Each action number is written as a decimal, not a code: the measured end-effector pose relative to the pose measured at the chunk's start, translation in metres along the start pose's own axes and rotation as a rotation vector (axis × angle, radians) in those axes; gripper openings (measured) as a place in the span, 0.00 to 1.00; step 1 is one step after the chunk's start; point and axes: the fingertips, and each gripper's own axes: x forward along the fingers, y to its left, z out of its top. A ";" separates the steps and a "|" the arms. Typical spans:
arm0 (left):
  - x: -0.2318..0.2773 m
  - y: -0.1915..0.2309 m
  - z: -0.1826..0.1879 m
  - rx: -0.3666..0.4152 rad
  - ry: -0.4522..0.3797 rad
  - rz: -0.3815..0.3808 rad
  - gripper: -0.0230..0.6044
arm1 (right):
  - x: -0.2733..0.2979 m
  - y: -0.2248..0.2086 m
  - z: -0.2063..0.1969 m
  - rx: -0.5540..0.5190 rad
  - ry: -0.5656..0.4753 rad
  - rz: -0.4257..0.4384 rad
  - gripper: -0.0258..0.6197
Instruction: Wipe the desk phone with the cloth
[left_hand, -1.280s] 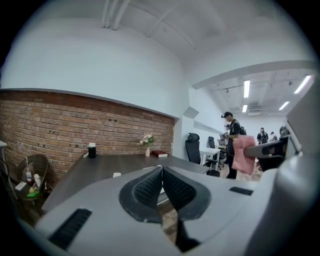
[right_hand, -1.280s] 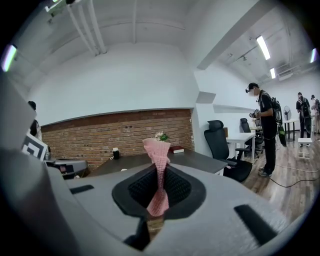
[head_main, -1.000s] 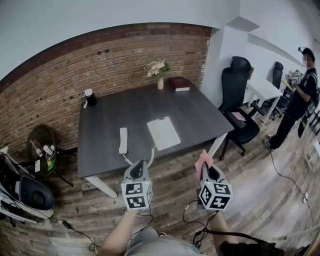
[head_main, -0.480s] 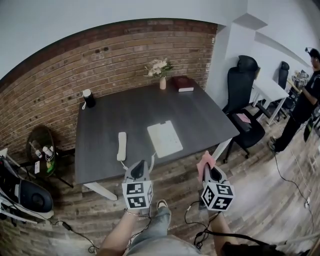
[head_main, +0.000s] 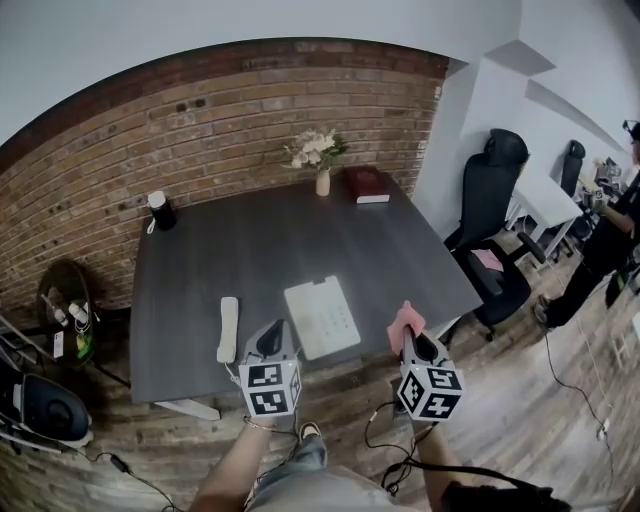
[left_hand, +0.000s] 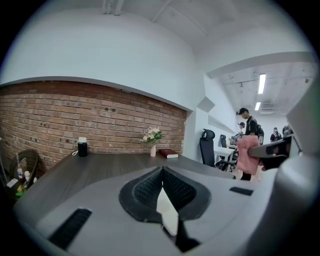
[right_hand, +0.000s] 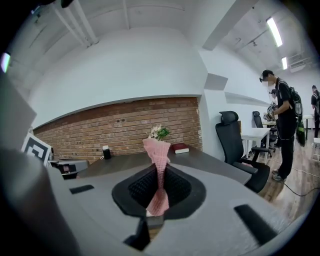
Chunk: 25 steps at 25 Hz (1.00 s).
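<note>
Nearest the person, the right gripper (head_main: 408, 340) has its fingers closed on a pink cloth (head_main: 404, 322), pinched low so that a twisted tuft stands up past the tips; held that way, a loose end is free to meet a surface, though it looks bunched rather than spread; the left gripper (head_main: 272, 338) has its fingers closed together with nothing between them, which suggests it is kept free to steady or lift something; both hang short of the near edge of the desk (head_main: 260, 250), neither touching it, so the wiping has not yet begun and the job in hand appears to be the approach; just beyond the fingers lies the desk phone (head_main: 322, 317), a pale flat base close to the front edge and between the two grippers, within easy reach of the cloth; its handset (head_main: 228, 329) lies off the base, flat on the desk to the left, probably so each part can be wiped separately; farther back the desk is bare in the middle, and a black cylinder (head_main: 158, 210), a vase of flowers (head_main: 322, 180) and a dark red book (head_main: 366, 184) stand along the far edge against the brick wall (head_main: 230, 120), well apart from the phone and out of the cloth's way.
</note>
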 end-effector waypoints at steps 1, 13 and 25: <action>0.012 0.003 0.004 -0.001 -0.001 0.004 0.04 | 0.014 -0.002 0.005 -0.001 0.001 0.004 0.07; 0.100 0.038 0.030 0.004 0.018 0.056 0.04 | 0.133 -0.002 0.041 -0.012 0.013 0.083 0.07; 0.088 0.055 0.008 -0.057 0.068 0.186 0.04 | 0.168 0.013 0.030 -0.050 0.094 0.219 0.07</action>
